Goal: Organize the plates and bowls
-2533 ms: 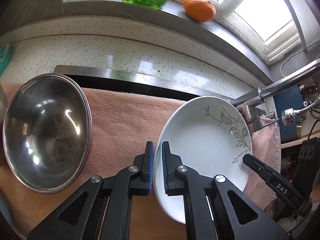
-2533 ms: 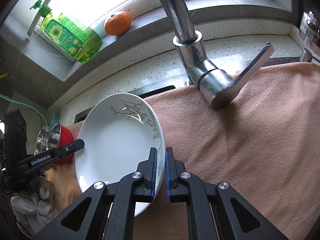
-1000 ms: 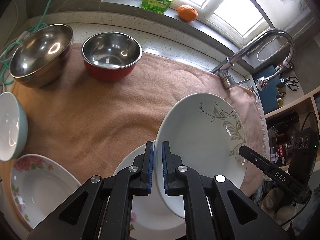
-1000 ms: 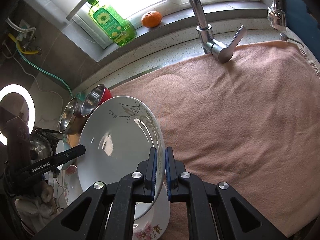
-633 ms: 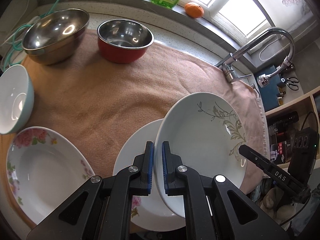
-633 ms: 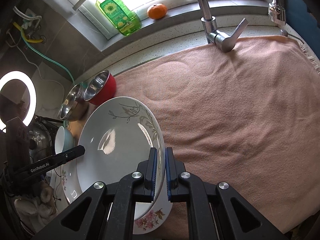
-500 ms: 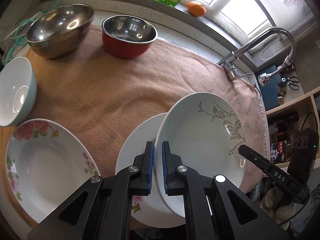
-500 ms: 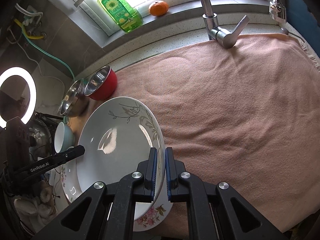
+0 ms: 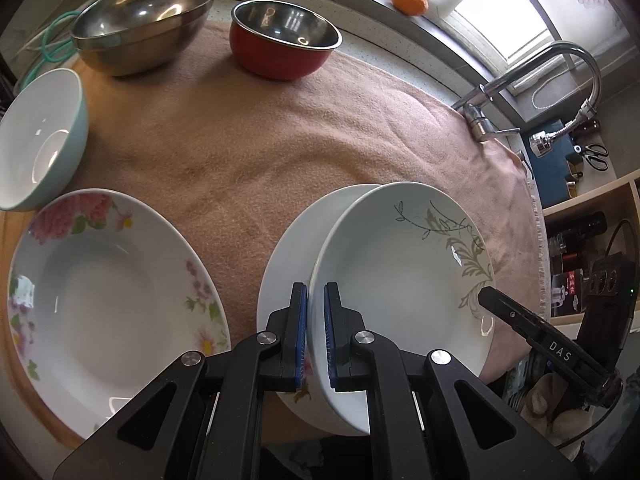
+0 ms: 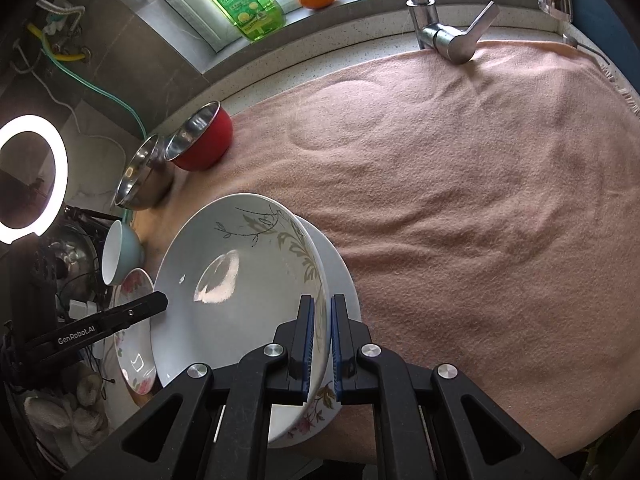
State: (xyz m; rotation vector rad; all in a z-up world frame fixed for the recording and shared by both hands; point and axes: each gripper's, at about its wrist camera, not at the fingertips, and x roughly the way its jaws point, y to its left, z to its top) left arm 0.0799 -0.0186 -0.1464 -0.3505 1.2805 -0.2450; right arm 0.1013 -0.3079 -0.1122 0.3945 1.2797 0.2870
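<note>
1. We find both tools clamped on 1 leaf-pattern plate [image 9: 400,280]: the left gripper [image 9: 316,336] bites its rim at 7 o'clock, the right gripper [image 10: 320,340] bites the opposite rim.
2. We see the plate held tilted directly above a floral plate [image 9: 288,264] lying on the pink cloth [image 9: 280,140]; whether they touch we cannot tell.
3. We judge this stacking step near done: lowering and release remain.
4. Left view: a second floral plate [image 9: 100,292] lies alone at 9 o'clock, with a pale blue bowl [image 9: 40,140] at 10 o'clock.
5. A steel bowl [image 9: 144,24] at 11 o'clock and a red bowl [image 9: 284,40] at 12 o'clock stand unnested.
6. We judge most sorting outstanding.
</note>
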